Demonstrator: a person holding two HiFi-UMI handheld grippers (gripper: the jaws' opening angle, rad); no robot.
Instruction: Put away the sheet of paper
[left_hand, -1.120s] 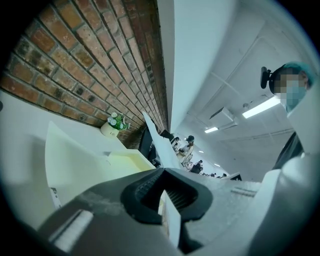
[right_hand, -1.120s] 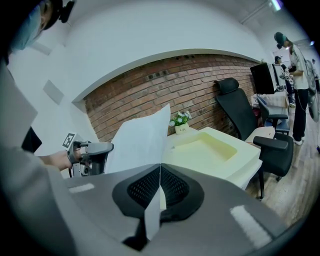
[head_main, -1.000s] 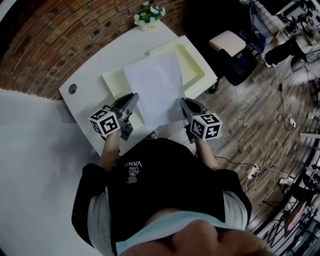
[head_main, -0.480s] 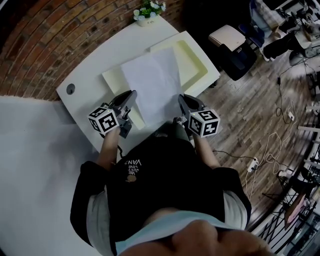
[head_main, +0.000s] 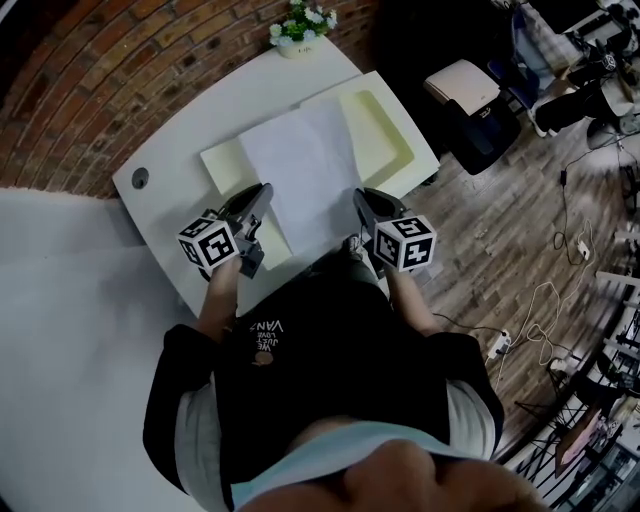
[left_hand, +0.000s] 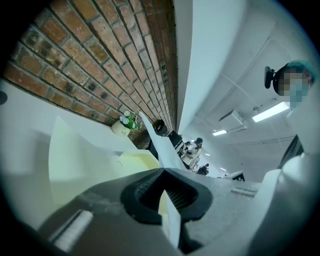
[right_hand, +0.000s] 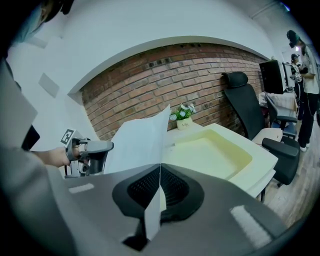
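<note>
The left claw (head_main: 262, 192) and right claw (head_main: 362, 200) are each clamped on a near corner of the paper (head_main: 300, 165). It hangs lifted over the table (head_main: 190, 135), just beside the pale tray (head_main: 400, 128). This looks like the carrying step. Next, both claws should travel together toward the tray, keeping the sheet taut, lower it flat, then release.

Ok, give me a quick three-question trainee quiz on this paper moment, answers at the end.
1. True or false: the left gripper and the right gripper are both shut on the sheet of paper.
2. What stands at the far end of the table? A) a flower pot B) a laptop C) a mug
3. Fill in: in the head view, the pale yellow tray shows to the ____ of the sheet.
Key: 1 true; 2 A; 3 right.
</note>
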